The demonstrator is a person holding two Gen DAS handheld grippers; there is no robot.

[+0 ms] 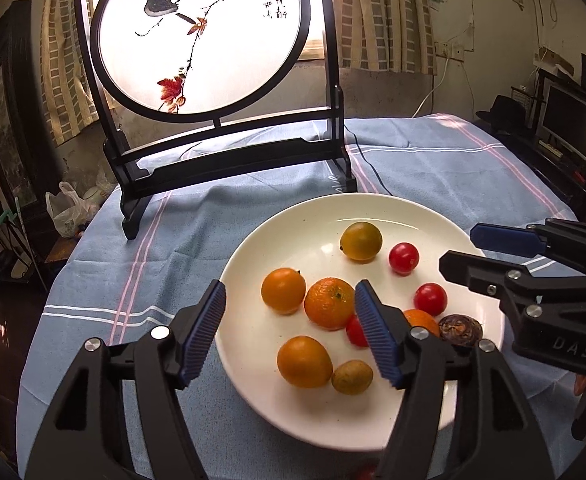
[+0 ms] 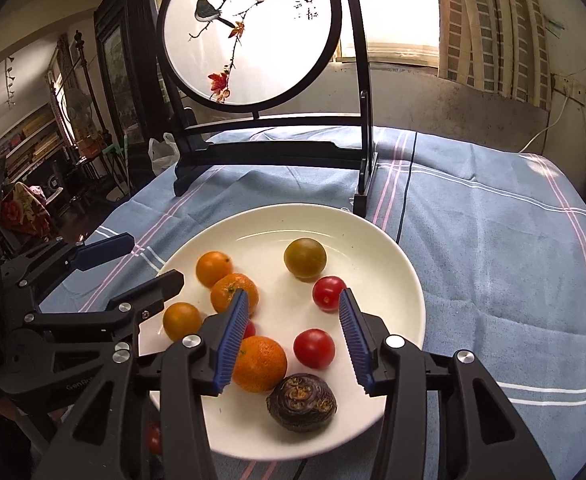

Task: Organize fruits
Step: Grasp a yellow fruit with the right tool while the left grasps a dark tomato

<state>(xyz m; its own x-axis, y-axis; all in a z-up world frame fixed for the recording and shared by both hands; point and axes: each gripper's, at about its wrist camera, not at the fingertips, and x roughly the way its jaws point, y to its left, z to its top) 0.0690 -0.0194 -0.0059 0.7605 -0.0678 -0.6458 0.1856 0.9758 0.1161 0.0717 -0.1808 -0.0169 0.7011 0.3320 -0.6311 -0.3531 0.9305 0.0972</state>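
Both grippers, left gripper [image 1: 289,332] and right gripper [image 2: 293,340], hover with jaws parted and empty over the round white ceramic plate [image 2: 373,240], where small oranges [image 2: 259,364] and red cherry tomatoes [image 2: 314,349] lie gathered, apparently already sorted.

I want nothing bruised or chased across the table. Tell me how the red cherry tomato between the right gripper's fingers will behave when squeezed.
The cherry tomato is round and lies loose on the white plate, so it will probably roll if nudged. Its glossy skin looks slippery and thin; a hard pinch may split it. The right gripper stands open.
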